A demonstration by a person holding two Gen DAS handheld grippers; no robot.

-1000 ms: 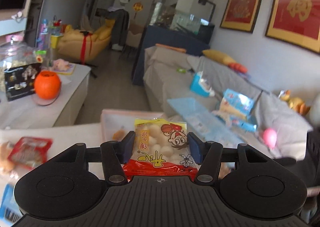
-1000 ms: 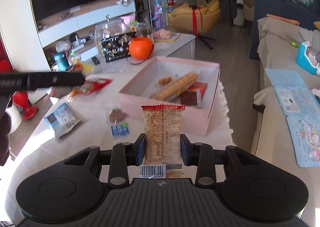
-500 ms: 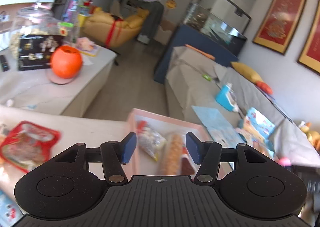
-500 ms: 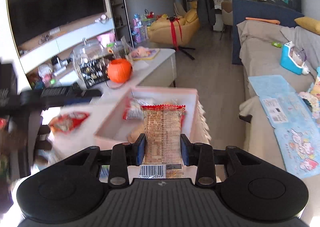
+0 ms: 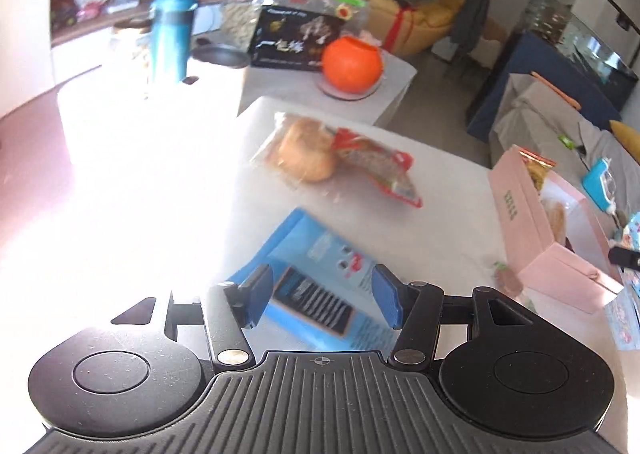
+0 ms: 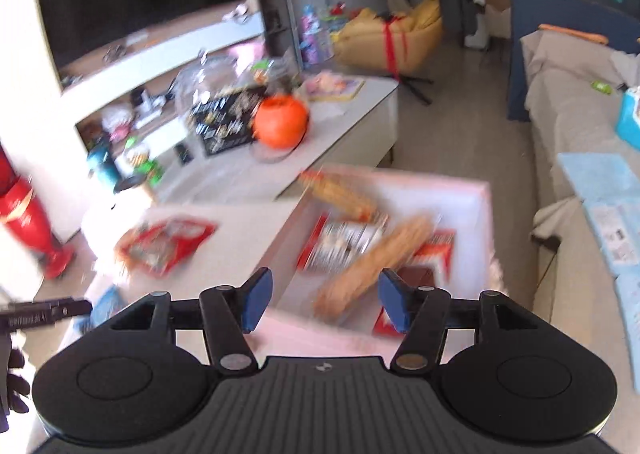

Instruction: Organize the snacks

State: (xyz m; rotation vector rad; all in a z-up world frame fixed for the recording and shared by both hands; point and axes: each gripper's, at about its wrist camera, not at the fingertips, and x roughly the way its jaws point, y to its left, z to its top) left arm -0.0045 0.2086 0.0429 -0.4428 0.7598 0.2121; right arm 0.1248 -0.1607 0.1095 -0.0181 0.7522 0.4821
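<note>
My left gripper point(image 5: 323, 294) is open and hovers low over a blue snack packet point(image 5: 316, 254) lying on the white table point(image 5: 448, 206); its pads do not press on it. Beyond it lie a bun in clear wrap point(image 5: 306, 154) and a red packet point(image 5: 380, 170). My right gripper point(image 6: 326, 300) hangs over the pink box point(image 6: 485, 210), its jaws opening with nothing between them. A blurred tan packet point(image 6: 340, 194) is at the box's far end. Inside lie a long biscuit pack point(image 6: 376, 266) and a red-and-white packet point(image 6: 344, 244). The pink box point(image 5: 520, 214) stands at the right in the left wrist view.
A low cabinet behind the table carries an orange pumpkin pot point(image 5: 352, 62), a black box point(image 5: 296, 38), a glass jar and a blue bottle point(image 5: 172, 38). A sofa point(image 6: 568, 126) runs along the right. The left gripper's tip point(image 6: 44, 312) shows at the left edge.
The left gripper let its white-ball snack packet go into the box, then swung left and down over the blue packet. The right gripper moved over the box and released its tan packet.
</note>
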